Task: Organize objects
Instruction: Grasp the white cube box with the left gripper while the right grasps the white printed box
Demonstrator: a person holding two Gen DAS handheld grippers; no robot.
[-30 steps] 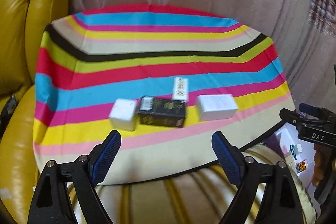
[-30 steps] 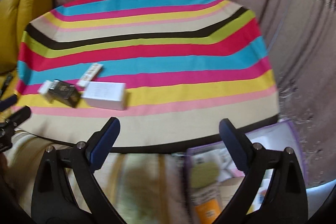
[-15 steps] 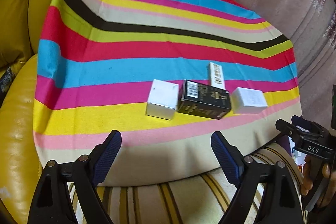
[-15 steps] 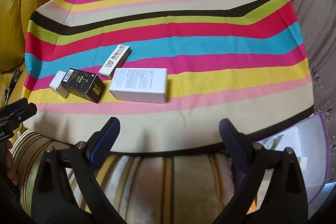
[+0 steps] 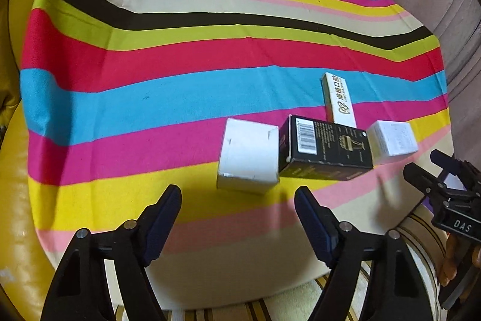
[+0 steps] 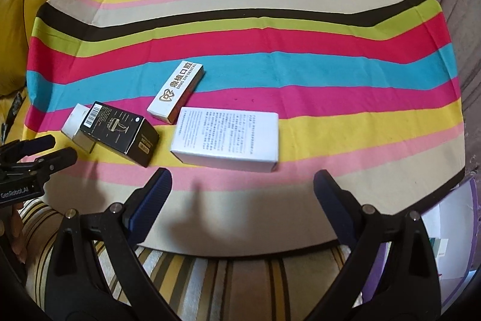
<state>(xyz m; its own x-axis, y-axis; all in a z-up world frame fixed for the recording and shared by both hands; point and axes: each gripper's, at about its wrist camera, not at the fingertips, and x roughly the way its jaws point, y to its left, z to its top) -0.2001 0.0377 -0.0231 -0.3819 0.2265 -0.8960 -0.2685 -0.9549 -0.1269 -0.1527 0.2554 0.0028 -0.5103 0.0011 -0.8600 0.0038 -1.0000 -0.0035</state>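
- Lying flat, the glossy black carton (image 6: 120, 133) runs long-axis diagonally between white cardboard boxes on the striped-cloth worktop (image 6: 300, 44).
- Left claw (image 5: 237, 214) closing, empty.
- Right claw (image 6: 242, 194) open, empty.

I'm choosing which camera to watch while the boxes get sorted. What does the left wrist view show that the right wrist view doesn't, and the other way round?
Only the left wrist view: the small white box almost whole, just ahead of the left gripper, whose jaws are closing with nothing between them.

Only the right wrist view: the printed top of the large white box, ahead of the open, empty right gripper, and a purple-edged bin at the lower right.

Both: the black box, the long dental box and the striped cloth.
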